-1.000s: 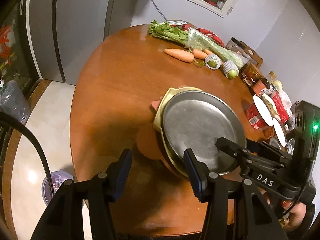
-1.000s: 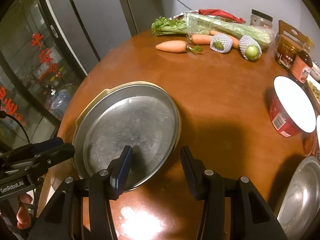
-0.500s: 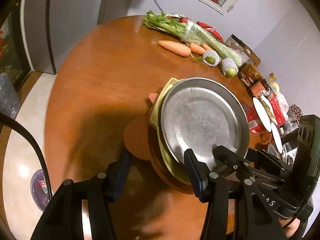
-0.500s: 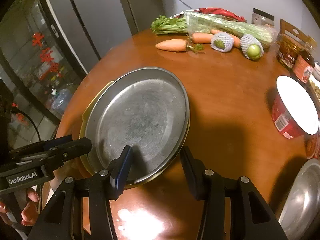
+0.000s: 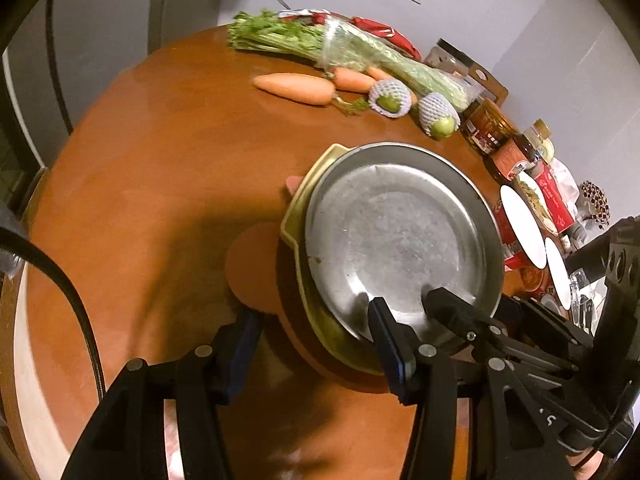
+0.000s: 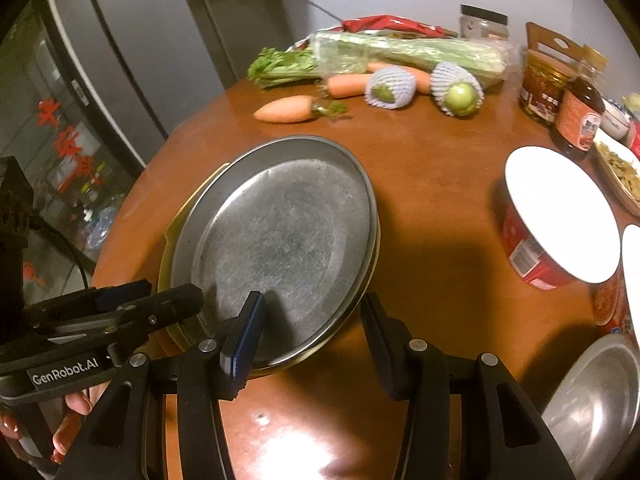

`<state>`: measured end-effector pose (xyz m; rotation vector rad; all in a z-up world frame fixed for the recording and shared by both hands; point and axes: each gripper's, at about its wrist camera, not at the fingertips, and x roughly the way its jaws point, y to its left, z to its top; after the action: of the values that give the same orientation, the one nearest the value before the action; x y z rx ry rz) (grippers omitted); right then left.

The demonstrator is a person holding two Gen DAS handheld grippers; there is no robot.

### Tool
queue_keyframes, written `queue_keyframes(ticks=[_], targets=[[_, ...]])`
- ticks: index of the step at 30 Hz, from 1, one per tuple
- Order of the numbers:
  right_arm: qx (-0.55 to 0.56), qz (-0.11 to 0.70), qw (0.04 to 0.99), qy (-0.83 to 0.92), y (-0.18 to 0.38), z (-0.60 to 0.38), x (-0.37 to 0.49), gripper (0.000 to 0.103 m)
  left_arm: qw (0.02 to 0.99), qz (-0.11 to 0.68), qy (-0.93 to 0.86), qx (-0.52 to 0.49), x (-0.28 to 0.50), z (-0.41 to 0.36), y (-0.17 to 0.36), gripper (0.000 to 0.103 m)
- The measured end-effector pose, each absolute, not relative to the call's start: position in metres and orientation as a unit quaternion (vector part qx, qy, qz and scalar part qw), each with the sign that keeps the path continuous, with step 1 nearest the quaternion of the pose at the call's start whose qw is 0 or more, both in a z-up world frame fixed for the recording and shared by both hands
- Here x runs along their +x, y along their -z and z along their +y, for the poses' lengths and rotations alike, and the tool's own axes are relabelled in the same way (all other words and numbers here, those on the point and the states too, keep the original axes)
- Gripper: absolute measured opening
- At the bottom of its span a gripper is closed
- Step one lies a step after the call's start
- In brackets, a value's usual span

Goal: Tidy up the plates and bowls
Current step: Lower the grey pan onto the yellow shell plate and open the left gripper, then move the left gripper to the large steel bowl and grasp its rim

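Observation:
A stack of dishes hangs just above the round wooden table [image 5: 160, 160]. A scratched steel plate [image 5: 400, 236] [image 6: 280, 240] lies on top, a yellow dish [image 5: 298, 216] [image 6: 170, 248] under it, and an orange plate [image 5: 248, 264] lowest. My left gripper [image 5: 312, 336] is shut on the stack's near-left edge, one finger inside the steel plate and the other outside by the orange plate. My right gripper [image 6: 312, 332] is shut on the near-right rim, its left finger in the plate and its right finger outside. Each gripper shows in the other's view.
Carrots [image 6: 284, 110], bagged celery [image 6: 400, 54] and two net-wrapped green fruits [image 6: 458, 92] lie at the table's far side. Jars [image 6: 544, 84] and red tubs with white lids [image 6: 560, 216] crowd the right. Another steel dish [image 6: 592, 408] sits near right. A hand [image 6: 76, 404] holds the left gripper.
Both grippers have carried the stack farther across the table, toward the carrots and jars. The grip on the stack looks the same.

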<state>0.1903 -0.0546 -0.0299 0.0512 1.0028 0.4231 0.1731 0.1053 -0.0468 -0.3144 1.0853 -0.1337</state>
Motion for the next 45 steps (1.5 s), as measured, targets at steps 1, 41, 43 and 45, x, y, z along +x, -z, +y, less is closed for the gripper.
queue_keyframes(ticks=[1, 41, 43, 45], targets=[[0.029, 0.478, 0.855, -0.2, 0.03, -0.058, 0.193, 0.051, 0.843, 0.514, 0.065, -0.147, 0.176, 0.103, 0.047, 0.054], [0.069, 0.395, 0.905, -0.14, -0.013, -0.101, 0.175, 0.051, 0.887, 0.455, 0.024, -0.074, 0.149, 0.088, 0.001, 0.054], [0.062, 0.387, 0.91, -0.135, -0.017, -0.103, 0.169, 0.051, 0.892, 0.446, 0.027, -0.069, 0.143, 0.081, -0.005, 0.054], [0.06, 0.379, 0.914, -0.134, -0.022, -0.108, 0.161, 0.051, 0.895, 0.441, 0.032, -0.063, 0.138, 0.074, -0.011, 0.054]])
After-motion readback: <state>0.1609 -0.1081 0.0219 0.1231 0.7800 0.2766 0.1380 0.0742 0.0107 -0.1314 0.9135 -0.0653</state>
